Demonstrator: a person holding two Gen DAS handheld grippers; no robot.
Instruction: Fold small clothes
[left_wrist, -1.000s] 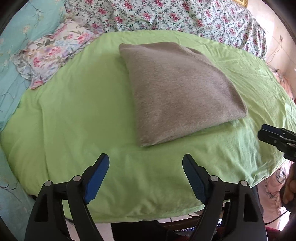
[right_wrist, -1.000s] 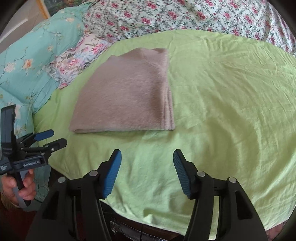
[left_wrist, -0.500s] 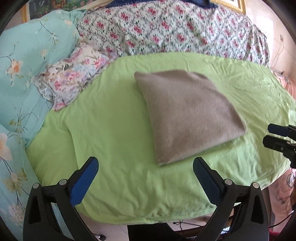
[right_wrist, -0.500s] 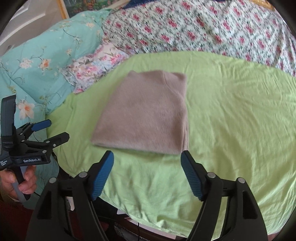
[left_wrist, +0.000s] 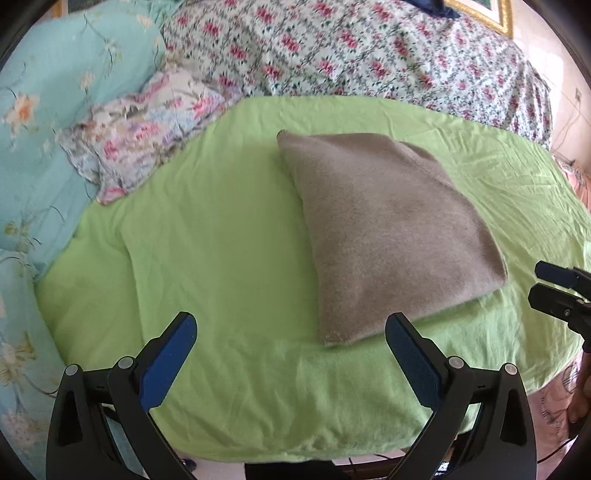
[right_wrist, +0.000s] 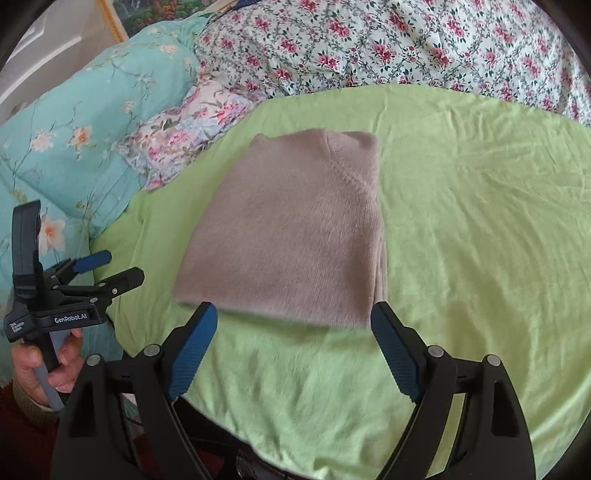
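Presently: one taupe knit sweater, folded to a rectangle, lying flat on the green sheet. Likely soft, light, limp, somewhat fuzzy; best pinched at a near corner or layered edge. Left tool and right tool both spread, holding nothing.

black claw, blue pads

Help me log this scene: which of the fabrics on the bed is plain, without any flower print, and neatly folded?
The taupe sweater, a folded rectangle lying on the green sheet. The sheet is plain too but spread out; the fabrics beyond all carry flowers.
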